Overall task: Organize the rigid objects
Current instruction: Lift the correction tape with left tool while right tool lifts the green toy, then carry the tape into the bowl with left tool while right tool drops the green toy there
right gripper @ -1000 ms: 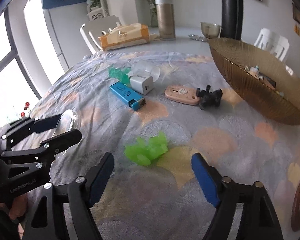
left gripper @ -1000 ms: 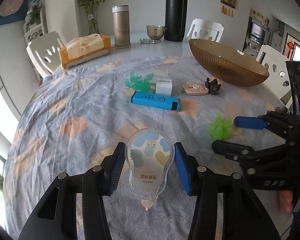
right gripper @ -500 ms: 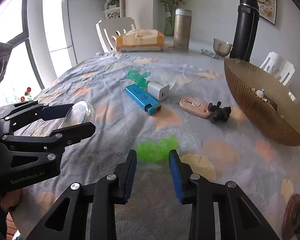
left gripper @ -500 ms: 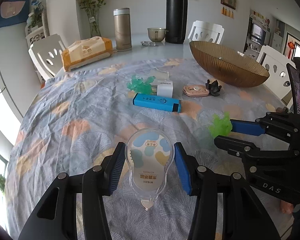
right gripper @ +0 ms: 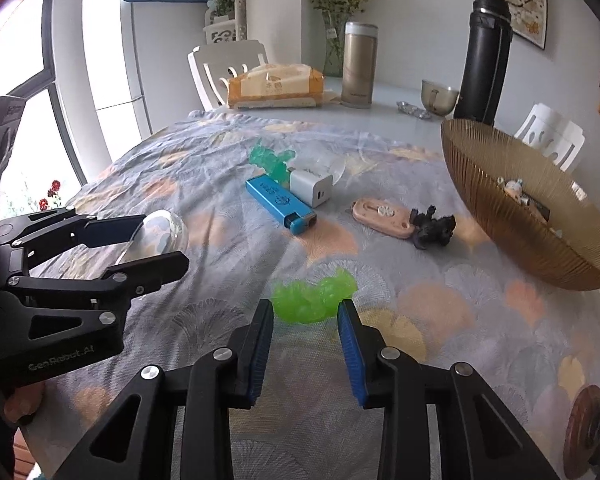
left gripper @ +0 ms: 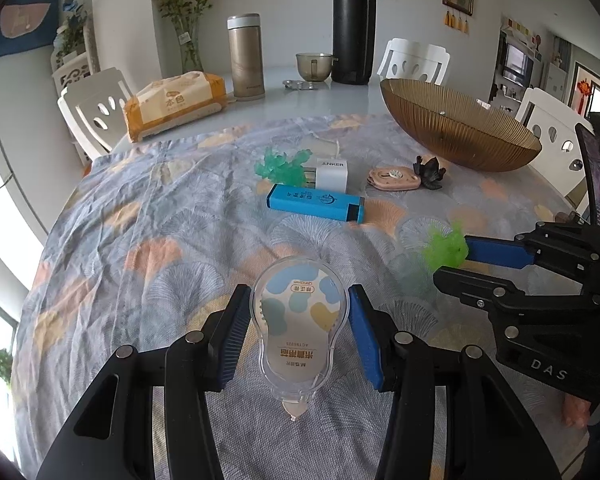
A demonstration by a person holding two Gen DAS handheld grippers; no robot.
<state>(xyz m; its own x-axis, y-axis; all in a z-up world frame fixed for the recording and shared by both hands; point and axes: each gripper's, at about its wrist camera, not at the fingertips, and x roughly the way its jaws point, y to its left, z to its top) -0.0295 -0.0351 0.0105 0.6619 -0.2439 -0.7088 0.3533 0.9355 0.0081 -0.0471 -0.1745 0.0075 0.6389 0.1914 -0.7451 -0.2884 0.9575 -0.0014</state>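
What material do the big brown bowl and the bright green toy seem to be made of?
Brown bowl: probably tinted glass or clear plastic; it is ribbed, glossy, and its contents show through. Bright green toy: likely translucent plastic or rubber; light glows through its bumpy surface.

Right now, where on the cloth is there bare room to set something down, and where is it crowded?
Free: the wide stretch of cloth on the window side, left of the blue box in the left wrist view, and the patch between the bowl and the lime toy. Crowded: mid-table, where teal toy, charger, blue box, pink case and black figure cluster.
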